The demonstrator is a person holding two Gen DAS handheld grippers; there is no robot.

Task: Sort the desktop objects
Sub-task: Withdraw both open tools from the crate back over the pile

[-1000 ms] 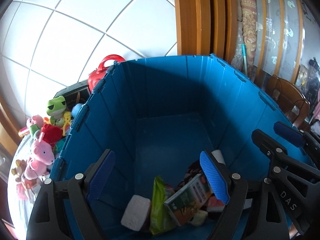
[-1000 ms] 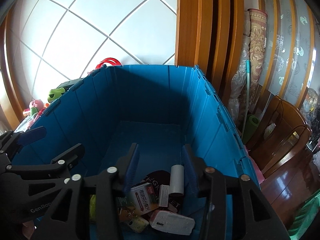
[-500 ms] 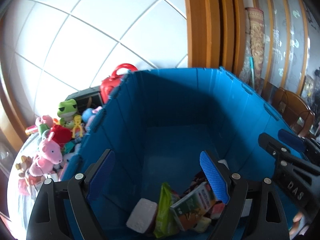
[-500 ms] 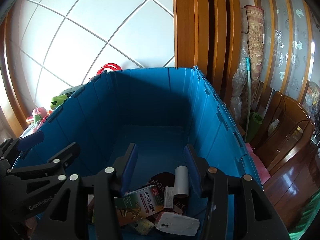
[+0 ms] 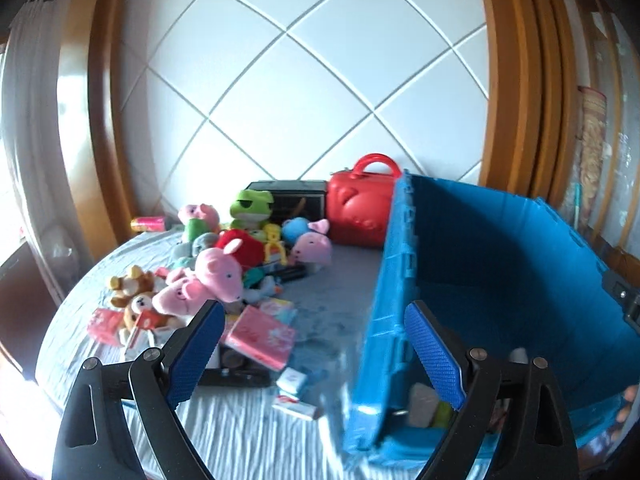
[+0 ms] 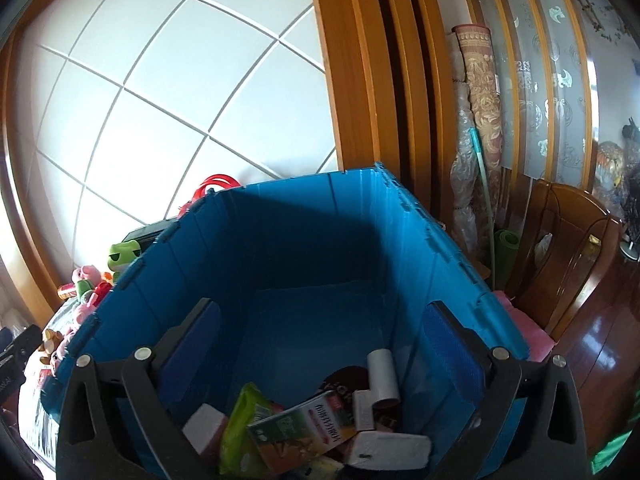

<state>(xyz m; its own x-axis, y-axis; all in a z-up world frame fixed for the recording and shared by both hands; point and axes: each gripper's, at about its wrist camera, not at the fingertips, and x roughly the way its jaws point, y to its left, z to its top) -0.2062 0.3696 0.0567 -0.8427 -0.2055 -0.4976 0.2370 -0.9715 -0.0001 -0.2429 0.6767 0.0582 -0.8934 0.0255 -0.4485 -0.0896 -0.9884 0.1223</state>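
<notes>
Sorting looks partly done, judging by what already lies in the blue crate (image 6: 320,240). Its near end holds a green snack bag (image 6: 244,432), an orange-green drink carton (image 6: 304,428), a white foam block (image 6: 204,426), a white roll (image 6: 382,372) and a white packet (image 6: 388,446); the far end of the floor is bare.

Left gripper (image 5: 316,356) is spread wide with nothing between the blue pads, hanging over the crate's left wall (image 5: 384,320) and facing the table (image 5: 240,432). Right gripper (image 6: 320,356) is also spread wide and empty, above the crate's near end, items at its 6 o'clock.

Plenty is left on the cloth. From the left gripper, plush pigs (image 5: 208,284) sit at 11 o'clock, a green frog plush (image 5: 250,208) further out at 11, a brown bear plush (image 5: 138,300) at 10. A pink booklet (image 5: 260,336) lies just beside the left pad, with a black flat case (image 5: 236,376) under it, and small white packets (image 5: 294,400) near 6 o'clock. A red case (image 5: 360,212) stands against the crate's far corner at 12, a black box (image 5: 288,196) beside it.

My estimate: well under half is sorted; the next pick is likely the booklet or a packet, being closest to the left gripper.
</notes>
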